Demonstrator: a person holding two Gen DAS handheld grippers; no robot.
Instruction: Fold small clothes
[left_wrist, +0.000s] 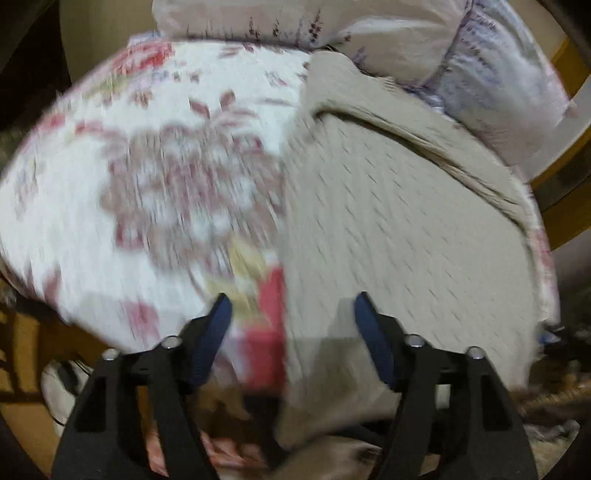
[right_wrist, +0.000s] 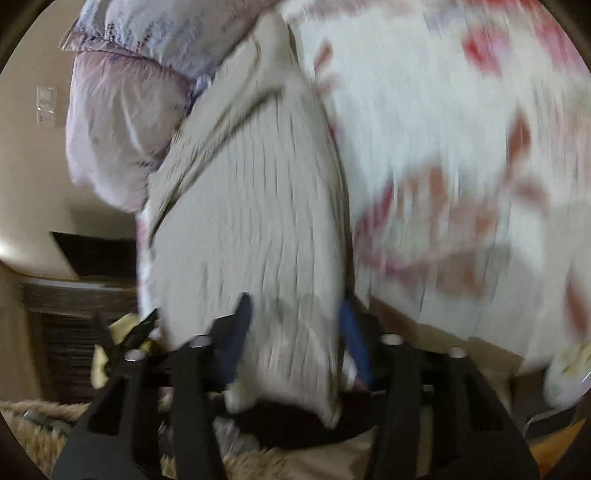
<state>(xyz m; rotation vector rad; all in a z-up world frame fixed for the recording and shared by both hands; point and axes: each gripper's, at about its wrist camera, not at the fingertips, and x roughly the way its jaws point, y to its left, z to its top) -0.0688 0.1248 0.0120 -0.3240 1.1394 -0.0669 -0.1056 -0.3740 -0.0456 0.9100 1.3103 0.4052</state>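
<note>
Your left gripper (left_wrist: 291, 314) stood wide open and empty over the beige knit garment (left_wrist: 399, 229), which lay on the floral bedspread (left_wrist: 110, 177), its left edge running toward 12 o'clock between your fingers. Your right gripper (right_wrist: 295, 314) was also spread, the garment's near end (right_wrist: 258, 240) draped between its blue pads (right_wrist: 351, 332) but seemingly not pinched. Both views were smeared by motion, so you risked closing on bedspread with the knit, or dragging the cloth askew. The pillows (left_wrist: 498, 85) sat at 1 o'clock. No container showed.
</note>
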